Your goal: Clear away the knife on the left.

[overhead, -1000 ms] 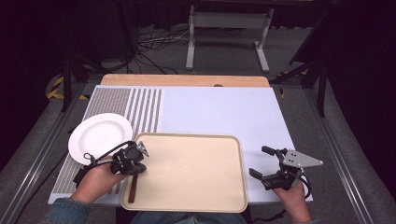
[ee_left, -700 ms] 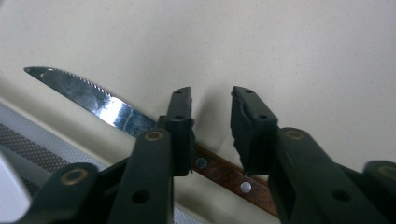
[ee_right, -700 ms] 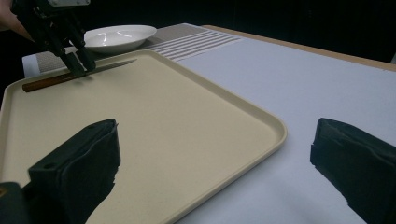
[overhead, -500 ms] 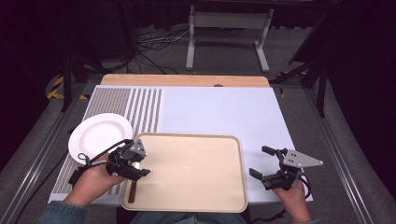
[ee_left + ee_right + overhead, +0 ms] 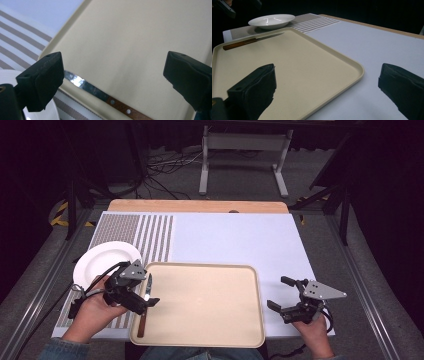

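Knife lies along the tray's left rim, released; left tongs have just been opening and gape above it, nothing between them. Right tongs spread, unladen, beside the tray. Risk: knife perched on the rim could slide off toward the plate if bumped.

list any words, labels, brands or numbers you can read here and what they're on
None: no readable text, number or sign shows in any view.
The tray, the white plate, the knife and the striped mat carry no print.
The left gripper and right gripper show no legible marking.
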`<state>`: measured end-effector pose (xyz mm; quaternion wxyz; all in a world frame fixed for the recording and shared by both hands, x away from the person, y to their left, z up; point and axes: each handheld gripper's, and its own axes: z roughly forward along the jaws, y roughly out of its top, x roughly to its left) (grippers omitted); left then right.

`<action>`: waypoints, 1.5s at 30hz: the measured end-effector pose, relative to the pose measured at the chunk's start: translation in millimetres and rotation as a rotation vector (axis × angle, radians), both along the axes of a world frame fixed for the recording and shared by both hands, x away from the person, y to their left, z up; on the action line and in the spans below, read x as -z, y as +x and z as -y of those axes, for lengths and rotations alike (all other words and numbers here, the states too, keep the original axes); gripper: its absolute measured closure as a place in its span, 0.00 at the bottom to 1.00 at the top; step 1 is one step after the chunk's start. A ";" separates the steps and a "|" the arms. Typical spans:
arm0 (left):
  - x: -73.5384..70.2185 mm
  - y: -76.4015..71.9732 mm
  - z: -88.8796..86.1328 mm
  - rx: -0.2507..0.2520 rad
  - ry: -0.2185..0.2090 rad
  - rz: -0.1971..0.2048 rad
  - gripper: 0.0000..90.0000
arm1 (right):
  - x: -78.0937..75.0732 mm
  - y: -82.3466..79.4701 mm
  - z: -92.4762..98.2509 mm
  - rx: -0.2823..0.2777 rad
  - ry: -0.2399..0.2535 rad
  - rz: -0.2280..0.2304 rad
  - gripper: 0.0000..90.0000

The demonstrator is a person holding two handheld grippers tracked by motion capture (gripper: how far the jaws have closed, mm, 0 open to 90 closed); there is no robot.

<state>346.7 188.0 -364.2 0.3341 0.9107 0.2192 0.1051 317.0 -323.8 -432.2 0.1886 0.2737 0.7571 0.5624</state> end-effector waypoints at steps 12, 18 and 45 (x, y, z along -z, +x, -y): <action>0.3 -14.0 -35.7 -0.036 -0.230 0.121 0.02 | -0.2 -0.2 0.0 0.002 0.003 0.004 0.02; 9.4 -18.0 -52.2 -0.050 -0.333 0.149 0.02 | -0.3 -0.3 0.0 0.002 0.003 0.006 0.02; 61.2 -32.2 -112.1 -0.166 -0.552 0.258 0.00 | -0.3 -0.1 0.6 0.001 0.004 0.008 0.02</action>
